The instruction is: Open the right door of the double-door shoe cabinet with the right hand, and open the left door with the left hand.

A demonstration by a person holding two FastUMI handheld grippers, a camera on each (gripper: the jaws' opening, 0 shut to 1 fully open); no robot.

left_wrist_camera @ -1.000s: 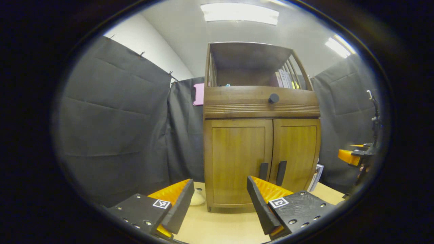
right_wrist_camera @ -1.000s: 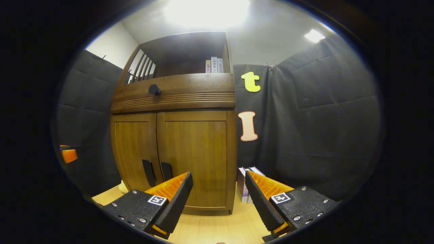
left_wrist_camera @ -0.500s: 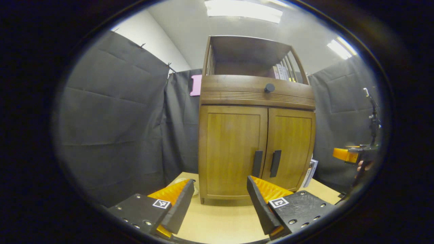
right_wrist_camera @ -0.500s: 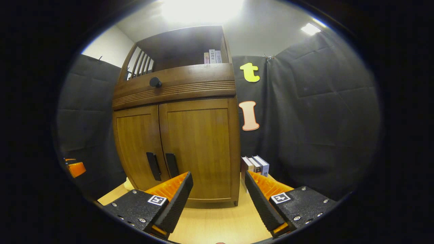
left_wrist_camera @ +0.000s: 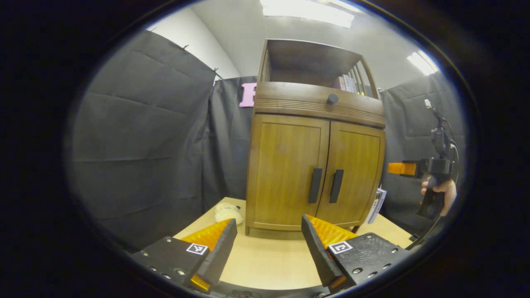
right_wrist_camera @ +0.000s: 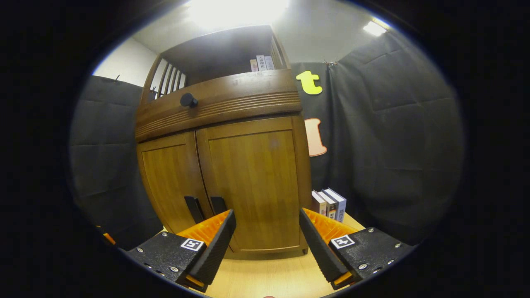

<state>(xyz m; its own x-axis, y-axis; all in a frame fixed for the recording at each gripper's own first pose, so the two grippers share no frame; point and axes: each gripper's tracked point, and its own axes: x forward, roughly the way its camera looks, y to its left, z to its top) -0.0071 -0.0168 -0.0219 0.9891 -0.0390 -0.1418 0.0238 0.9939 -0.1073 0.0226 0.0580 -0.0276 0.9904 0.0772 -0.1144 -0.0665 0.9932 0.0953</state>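
Both grippers have risen toward the cabinet (left_wrist_camera: 314, 165); left gripper (left_wrist_camera: 269, 244) and right gripper (right_wrist_camera: 267, 238) gape empty, doors shut.

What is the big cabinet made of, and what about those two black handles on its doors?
The shoe cabinet looks like wood, or a wood-look veneer, with a smooth brown finish: grain lines run down its doors. The left door handle and right door handle look like matte black metal or plastic; which one cannot be told.
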